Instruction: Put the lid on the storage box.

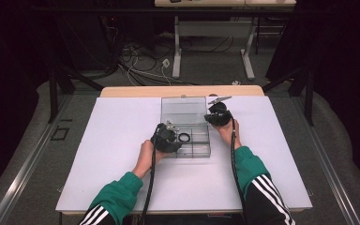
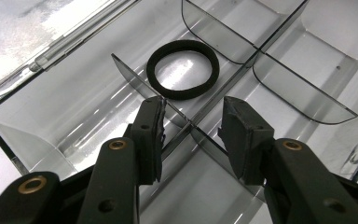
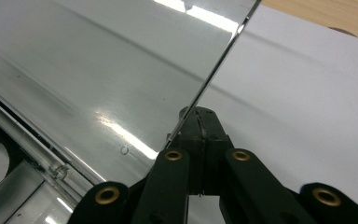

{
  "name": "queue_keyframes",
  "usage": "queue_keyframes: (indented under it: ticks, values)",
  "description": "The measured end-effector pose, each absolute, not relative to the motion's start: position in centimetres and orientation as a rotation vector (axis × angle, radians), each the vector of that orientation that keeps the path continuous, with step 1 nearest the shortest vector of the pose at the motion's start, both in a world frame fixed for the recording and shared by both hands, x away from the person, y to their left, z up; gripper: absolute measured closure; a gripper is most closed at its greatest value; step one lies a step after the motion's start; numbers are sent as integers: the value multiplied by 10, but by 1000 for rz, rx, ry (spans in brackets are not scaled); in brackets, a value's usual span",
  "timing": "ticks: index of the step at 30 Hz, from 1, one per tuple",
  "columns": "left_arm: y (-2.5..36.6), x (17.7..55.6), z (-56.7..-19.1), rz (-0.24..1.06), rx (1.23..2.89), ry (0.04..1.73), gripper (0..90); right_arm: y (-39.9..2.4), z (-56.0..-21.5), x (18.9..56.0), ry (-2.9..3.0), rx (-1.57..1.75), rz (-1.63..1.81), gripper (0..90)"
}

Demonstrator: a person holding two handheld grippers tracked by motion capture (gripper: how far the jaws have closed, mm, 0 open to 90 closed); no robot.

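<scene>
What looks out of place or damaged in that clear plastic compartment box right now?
Nothing looks damaged or spilled. The clear plastic compartment box sits square with its lid laid open; one black elastic ring lies flat in a compartment. The left gripper straddles a divider, the pads apart.

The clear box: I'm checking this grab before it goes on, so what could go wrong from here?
The right gripper pinches only the lid's thin edge, so the lid could slip and drop. The left gripper straddles a divider short of the black ring; closing here might catch the divider instead.
</scene>
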State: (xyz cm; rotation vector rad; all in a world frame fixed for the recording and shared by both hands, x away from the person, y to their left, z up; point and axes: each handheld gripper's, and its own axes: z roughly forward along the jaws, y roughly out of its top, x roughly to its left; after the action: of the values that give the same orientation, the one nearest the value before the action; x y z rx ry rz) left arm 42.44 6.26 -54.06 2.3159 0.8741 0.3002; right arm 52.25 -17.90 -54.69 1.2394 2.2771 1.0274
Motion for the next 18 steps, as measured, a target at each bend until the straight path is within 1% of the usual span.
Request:
queue_keyframes:
  ticks: [18]
  values:
    - [63, 424, -541, 301, 2318, 873, 594, -182, -535, 519, 2179, 1175, 1101, 900]
